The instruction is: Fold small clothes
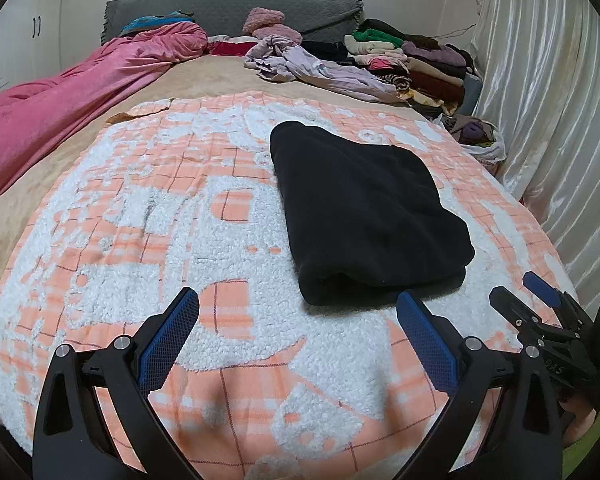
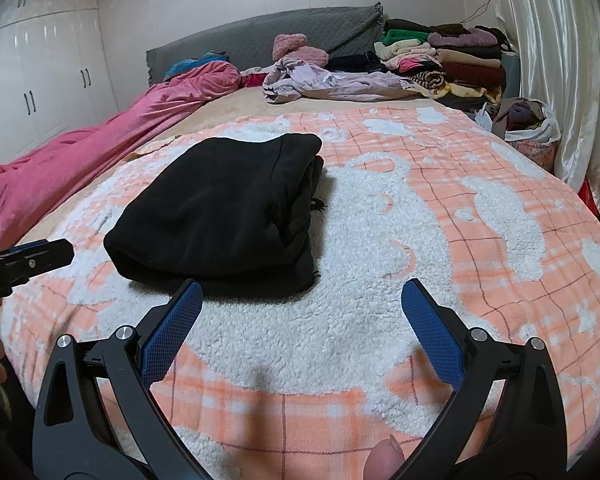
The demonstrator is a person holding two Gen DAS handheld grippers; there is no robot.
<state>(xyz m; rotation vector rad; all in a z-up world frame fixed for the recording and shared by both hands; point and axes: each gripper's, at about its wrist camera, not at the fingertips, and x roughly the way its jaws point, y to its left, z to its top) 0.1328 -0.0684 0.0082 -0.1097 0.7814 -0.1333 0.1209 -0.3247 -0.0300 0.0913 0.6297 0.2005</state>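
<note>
Black fleece, folded into one compact rectangle, is shown as the single black garment (image 1: 370,212) (image 2: 224,210) lying on the orange-and-white checked blanket (image 1: 148,216) (image 2: 440,208) that covers the near part of the bed. Two grippers are counted. The left gripper (image 1: 298,304) is held just short of the garment's near edge with its two blue-padded fingers (image 1: 168,340) spread wide and nothing between them. The right gripper (image 2: 302,296) is likewise spread wide and empty, its left pad close to the garment's near right corner without a visible touch.

At the far end of the bed are seen one pink quilt (image 1: 72,92) (image 2: 100,136), one crumpled lilac garment (image 1: 320,66) (image 2: 332,78), one grey headboard cover (image 1: 236,6) (image 2: 260,34) and one stack of folded clothes (image 1: 412,60) (image 2: 448,60) (the number of pieces in it cannot be counted). A white bag of clothing (image 1: 482,140) (image 2: 528,120) stands beside the satin curtain (image 1: 548,92) (image 2: 560,40).

Only in the left wrist view is the right gripper (image 1: 532,292) seen from outside, at the right margin. Only in the right wrist view are the white wardrobe doors (image 2: 40,68) shown at length, together with the left gripper's tip (image 2: 32,256) at the left margin and a fingertip (image 2: 384,458) at the lower edge.
</note>
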